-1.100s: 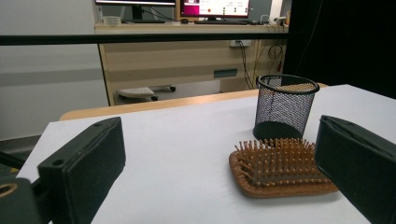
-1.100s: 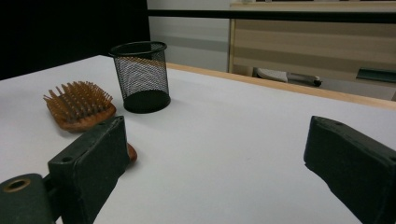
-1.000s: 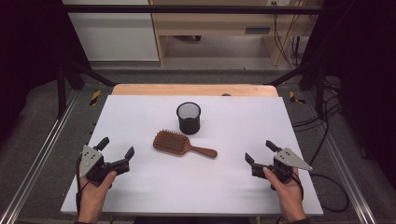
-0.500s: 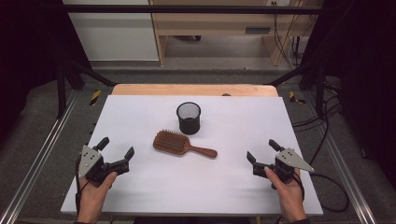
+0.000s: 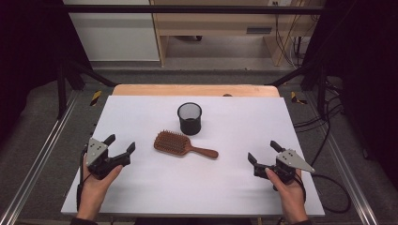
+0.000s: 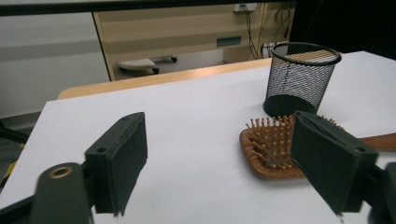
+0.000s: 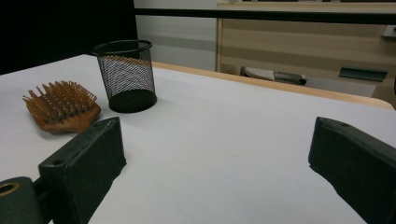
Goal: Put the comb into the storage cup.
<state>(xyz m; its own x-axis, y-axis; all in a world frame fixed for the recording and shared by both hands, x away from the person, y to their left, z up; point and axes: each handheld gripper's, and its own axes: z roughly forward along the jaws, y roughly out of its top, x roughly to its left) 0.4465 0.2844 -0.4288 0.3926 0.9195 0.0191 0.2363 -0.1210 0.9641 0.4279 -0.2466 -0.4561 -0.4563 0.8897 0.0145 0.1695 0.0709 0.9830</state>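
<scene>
A wooden paddle hairbrush [image 5: 182, 145] lies bristles up in the middle of the white table [image 5: 234, 187], its handle pointing right. Just behind it stands a black mesh cup [image 5: 189, 118], upright and empty as far as I can see. My left gripper [image 5: 121, 143] rests at the front left, open, aimed at the brush; its jaws have just been closing with nothing between them. In the left gripper view the brush [image 6: 271, 149] and cup [image 6: 301, 79] lie beyond the gripper [image 6: 218, 126]. My right gripper [image 5: 262, 151] sits open at the front right, empty [image 7: 217, 128], with the brush [image 7: 63, 109] and cup [image 7: 125, 74] ahead of it to the left.
A wooden strip [image 5: 195, 90] runs along the table's far edge. Metal rails [image 5: 42, 154] flank both sides, and cables [image 5: 328, 180] trail on the floor at the right. A cabinet and bench [image 5: 220, 28] stand beyond the table.
The left gripper's jaws stand a little closer together than before. Both hands have stayed about where they were; the brush and cup have not moved.
</scene>
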